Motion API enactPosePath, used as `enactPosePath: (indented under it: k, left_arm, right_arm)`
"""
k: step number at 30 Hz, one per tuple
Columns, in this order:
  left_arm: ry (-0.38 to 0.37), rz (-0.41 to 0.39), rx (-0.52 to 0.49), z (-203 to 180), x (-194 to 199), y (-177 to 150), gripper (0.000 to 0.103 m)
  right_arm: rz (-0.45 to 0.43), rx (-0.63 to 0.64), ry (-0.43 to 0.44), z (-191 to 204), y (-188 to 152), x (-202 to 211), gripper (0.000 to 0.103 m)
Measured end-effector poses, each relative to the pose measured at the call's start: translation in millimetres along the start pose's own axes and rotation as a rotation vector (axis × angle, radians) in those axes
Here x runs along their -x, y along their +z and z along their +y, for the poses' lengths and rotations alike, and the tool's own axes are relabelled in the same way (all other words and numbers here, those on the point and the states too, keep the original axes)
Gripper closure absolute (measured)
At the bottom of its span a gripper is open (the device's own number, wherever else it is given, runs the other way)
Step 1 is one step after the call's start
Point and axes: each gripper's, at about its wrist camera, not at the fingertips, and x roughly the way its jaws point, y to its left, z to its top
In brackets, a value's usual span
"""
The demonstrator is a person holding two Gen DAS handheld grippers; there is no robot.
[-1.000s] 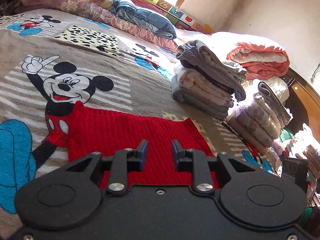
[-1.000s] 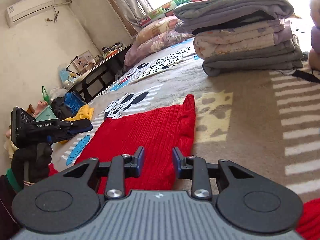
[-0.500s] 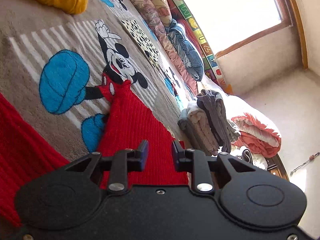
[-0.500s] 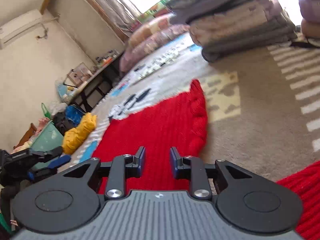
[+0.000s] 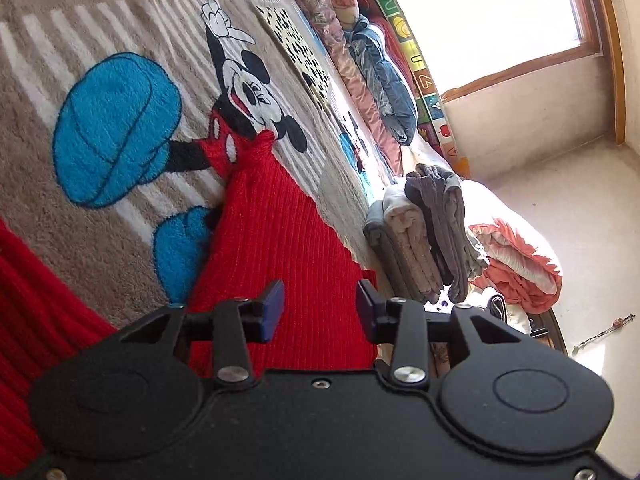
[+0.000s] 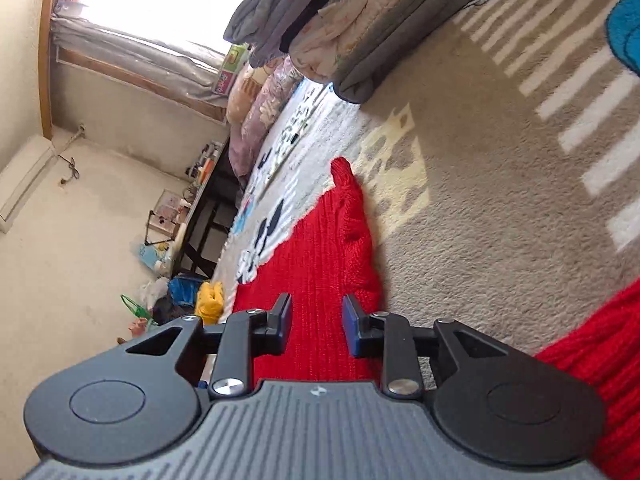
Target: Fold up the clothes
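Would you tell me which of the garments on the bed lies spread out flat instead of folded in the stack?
The red ribbed knit sweater, spread on the cartoon blanket; the grey and beige clothes sit folded in a stack beyond it.

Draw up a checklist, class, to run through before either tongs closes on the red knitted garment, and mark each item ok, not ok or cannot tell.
1. Red knitted garment lies flat on the cartoon blanket: ok.
2. Left tongs open, nothing pinched: ok; jaws have just been opening.
3. Right tongs open, nothing pinched: ok; jaws have just been opening.
4. Both tongs aimed at the garment: ok.
5. Pads already touching the knit: cannot tell.
6. Stack of folded clothes apart from the garment: ok.
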Motion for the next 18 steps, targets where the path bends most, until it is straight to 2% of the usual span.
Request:
enactPosePath:
  k: [1,2,3,5,6,7,10,13,16,18]
  left_arm:
    - [0.003,0.001,0.003,1,0,1,0.066]
    - [0.004,0.002,0.008,3,-1,1,0.066]
    - [0.003,0.006,0.007,3,-3,2,0.065]
    - [-0.001,0.013,-0.002,2,-7,5,0.064]
    - [-0.004,0.014,-0.007,2,-9,7,0.064]
    - [-0.009,0.015,-0.011,2,-11,9,0.063]
    - [0.005,0.014,0.002,6,-17,15,0.061]
    - [0.027,0.018,0.036,16,-20,18,0.061]
    - [0.023,0.025,0.037,18,-21,19,0.059]
    - [0.016,0.034,0.025,16,-25,23,0.059]
  right_arm:
    - [0.005,-0.014,-0.028,-4,4,-4,0.091]
    - [0.004,-0.026,-0.048,-6,9,-8,0.092]
    - [-0.007,-0.032,-0.043,-6,14,-8,0.089]
    - [-0.013,-0.019,-0.043,0,26,-13,0.078]
    - [-0.010,-0.005,-0.045,4,32,-17,0.070]
    - [-0.006,0.008,-0.044,8,39,-21,0.067]
    - [0.012,0.047,-0.020,22,56,-38,0.067]
    - [0.038,0.051,-0.074,19,71,-62,0.068]
    - [0.043,-0.019,-0.059,3,83,-79,0.070]
    - [0.008,-0.057,-0.038,-3,90,-82,0.071]
